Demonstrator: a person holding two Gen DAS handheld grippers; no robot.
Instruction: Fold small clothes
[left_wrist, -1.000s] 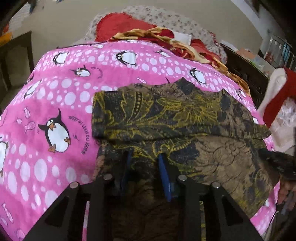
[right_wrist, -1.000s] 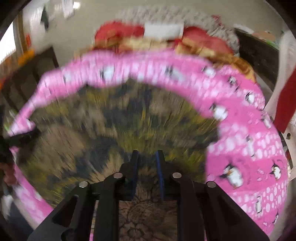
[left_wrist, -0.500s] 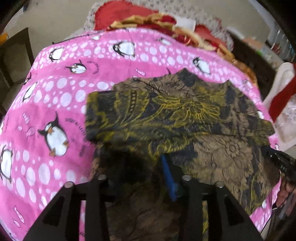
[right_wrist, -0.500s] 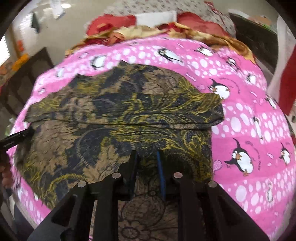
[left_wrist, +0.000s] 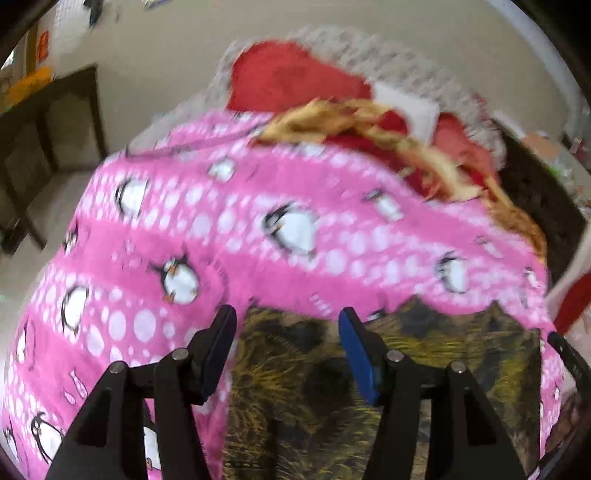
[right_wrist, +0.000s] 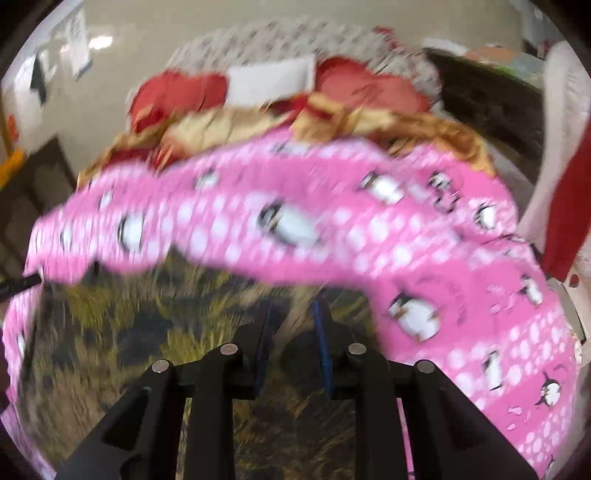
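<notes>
A dark brown garment with a yellow floral print (left_wrist: 314, 387) lies on a pink penguin blanket (left_wrist: 258, 192). My left gripper (left_wrist: 288, 332) is open and empty, with its blue-padded fingers spread wide above the garment's near left part. In the right wrist view the garment (right_wrist: 147, 332) fills the lower left, blurred by motion. My right gripper (right_wrist: 293, 321) sits over the garment with its jaws a small gap apart; whether cloth is pinched between them is unclear. The right gripper's tip (left_wrist: 569, 354) shows at the right edge of the left wrist view.
Crumpled red and gold cloth (left_wrist: 351, 118) and a speckled grey cushion (right_wrist: 295, 40) lie beyond the blanket. Dark furniture (left_wrist: 44, 147) stands at the left, and a dark shelf (right_wrist: 487, 99) at the right. A white and red item (right_wrist: 565, 177) hangs at the right edge.
My left gripper has opened wide, let go of the garment and lifted back. Both views now tilt up toward the far side of the blanket and are motion-blurred.
</notes>
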